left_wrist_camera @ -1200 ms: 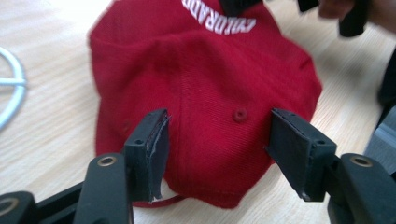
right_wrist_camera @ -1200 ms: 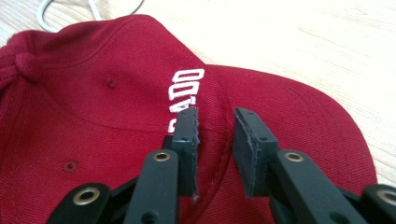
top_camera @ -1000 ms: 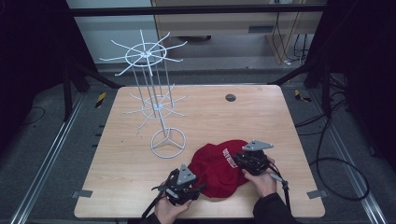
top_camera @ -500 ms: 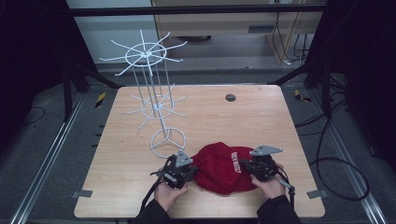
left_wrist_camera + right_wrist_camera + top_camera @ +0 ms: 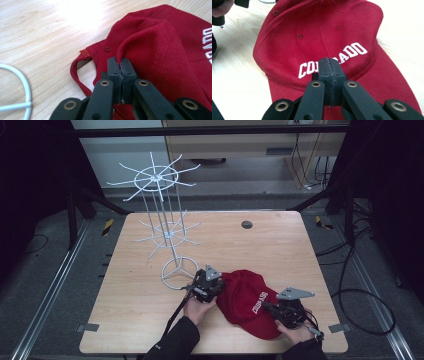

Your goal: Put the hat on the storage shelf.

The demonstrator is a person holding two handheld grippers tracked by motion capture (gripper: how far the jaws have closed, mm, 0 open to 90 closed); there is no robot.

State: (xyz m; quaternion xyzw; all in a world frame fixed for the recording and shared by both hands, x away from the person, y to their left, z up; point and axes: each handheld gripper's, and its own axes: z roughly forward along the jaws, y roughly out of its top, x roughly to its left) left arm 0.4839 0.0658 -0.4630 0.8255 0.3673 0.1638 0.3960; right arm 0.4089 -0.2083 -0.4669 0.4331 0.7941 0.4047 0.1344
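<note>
Both hand-held grippers are clamped on a red baseball cap (image 5: 247, 301) at the near edge of a wooden table (image 5: 280, 245). Seen from its own camera, the left gripper (image 5: 120, 65) pinches a raised fold of fabric at the back of the crown, its jaws having just eased slightly while staying tight on the cloth; the open back strap loops just to the side. The right gripper (image 5: 329, 65), jaws pressed together, appears to bite the front of the cap just below the white embroidered "COLORADO" lettering, though the exact spot under the pads is hidden. From above, the left gripper (image 5: 206, 287) sits beside the ring base of a white wire display rack (image 5: 162, 235), with the right gripper (image 5: 287, 312) on the cap's brim side. The cap appears gripped and barely off the wood; judging by the bare rack prongs, hanging it there is likely the work that remains.
</note>
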